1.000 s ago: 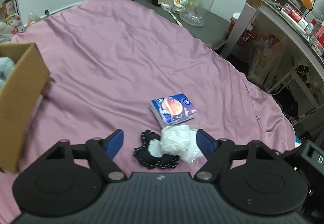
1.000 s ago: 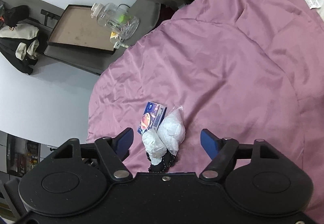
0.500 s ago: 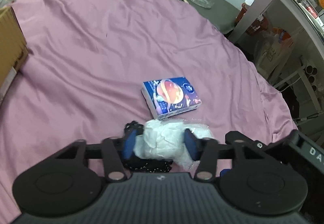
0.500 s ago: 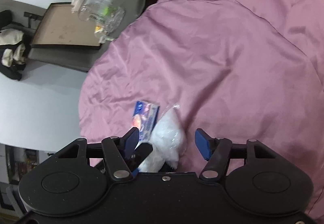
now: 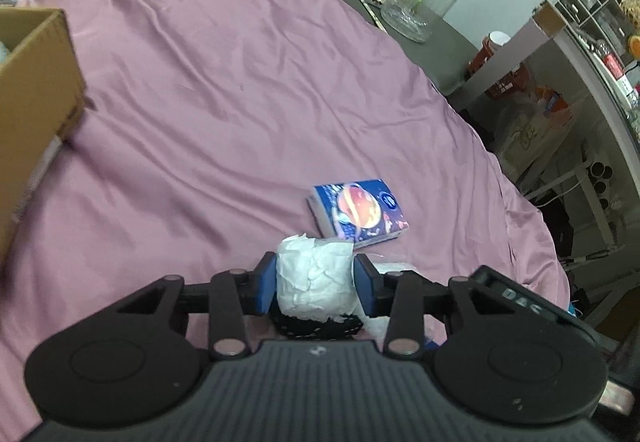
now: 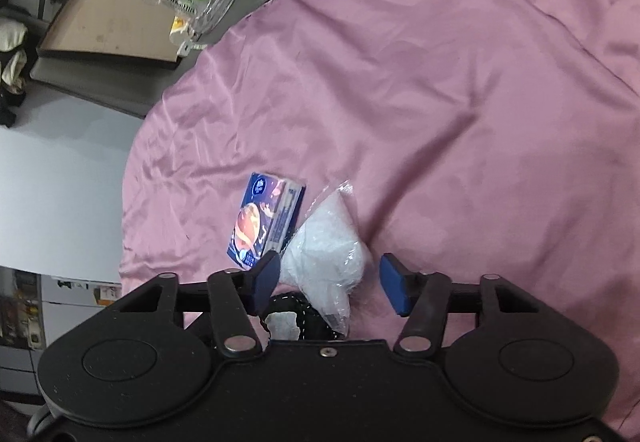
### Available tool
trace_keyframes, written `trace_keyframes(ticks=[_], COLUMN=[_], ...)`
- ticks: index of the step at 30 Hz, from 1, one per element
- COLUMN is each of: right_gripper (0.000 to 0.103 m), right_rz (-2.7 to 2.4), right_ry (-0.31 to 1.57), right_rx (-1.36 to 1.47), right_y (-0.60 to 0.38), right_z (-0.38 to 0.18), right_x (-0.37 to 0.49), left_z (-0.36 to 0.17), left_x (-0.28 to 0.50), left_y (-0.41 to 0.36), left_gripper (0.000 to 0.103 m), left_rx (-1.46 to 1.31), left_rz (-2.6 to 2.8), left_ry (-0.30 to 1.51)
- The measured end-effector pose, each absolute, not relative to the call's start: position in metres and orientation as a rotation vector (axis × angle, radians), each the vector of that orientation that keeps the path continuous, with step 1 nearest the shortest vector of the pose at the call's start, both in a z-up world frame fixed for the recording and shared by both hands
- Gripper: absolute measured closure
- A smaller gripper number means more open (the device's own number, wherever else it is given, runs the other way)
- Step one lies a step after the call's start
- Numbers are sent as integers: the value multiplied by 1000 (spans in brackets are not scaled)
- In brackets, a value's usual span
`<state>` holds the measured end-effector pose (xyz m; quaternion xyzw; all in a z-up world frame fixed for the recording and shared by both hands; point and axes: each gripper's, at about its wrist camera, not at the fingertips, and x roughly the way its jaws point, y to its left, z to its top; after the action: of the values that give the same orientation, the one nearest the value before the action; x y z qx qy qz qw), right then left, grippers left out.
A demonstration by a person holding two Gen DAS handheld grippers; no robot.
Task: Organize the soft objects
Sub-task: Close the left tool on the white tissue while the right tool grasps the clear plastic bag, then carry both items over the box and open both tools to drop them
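Left wrist: left claw (image 5: 315,284) clamps wad (image 5: 314,282) for boxing; right claw (image 6: 326,282), closing, part-open around bag (image 6: 326,254), lower centre.

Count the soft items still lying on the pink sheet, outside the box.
4. White paper wad between the left gripper pads; clear bag of white stuffing between the right gripper jaws; black fabric piece beneath; tissue pack beyond. More may be hidden.

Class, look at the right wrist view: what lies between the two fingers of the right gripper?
In the right wrist view, the clear plastic bag of white stuffing lies between the right gripper's fingers, not yet clamped.
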<state>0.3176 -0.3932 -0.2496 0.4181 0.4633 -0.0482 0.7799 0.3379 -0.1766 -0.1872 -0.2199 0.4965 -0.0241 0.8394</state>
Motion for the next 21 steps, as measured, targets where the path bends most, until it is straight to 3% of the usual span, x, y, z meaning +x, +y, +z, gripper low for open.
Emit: trace_keyframes(ticks=[5, 21], right_gripper=[78, 80], right_rz=[-104, -59], right_ry=[1006, 850], right_rx=[844, 747], right_y=[-382, -355], right_z=[-248, -173], right_x=[319, 273], left_z=[-173, -119], left_x=[323, 262], left_y=[-151, -60], left_gripper=[63, 63], left_rx=[-479, -486], left_rz=[-44, -26], left_ry=[1038, 949])
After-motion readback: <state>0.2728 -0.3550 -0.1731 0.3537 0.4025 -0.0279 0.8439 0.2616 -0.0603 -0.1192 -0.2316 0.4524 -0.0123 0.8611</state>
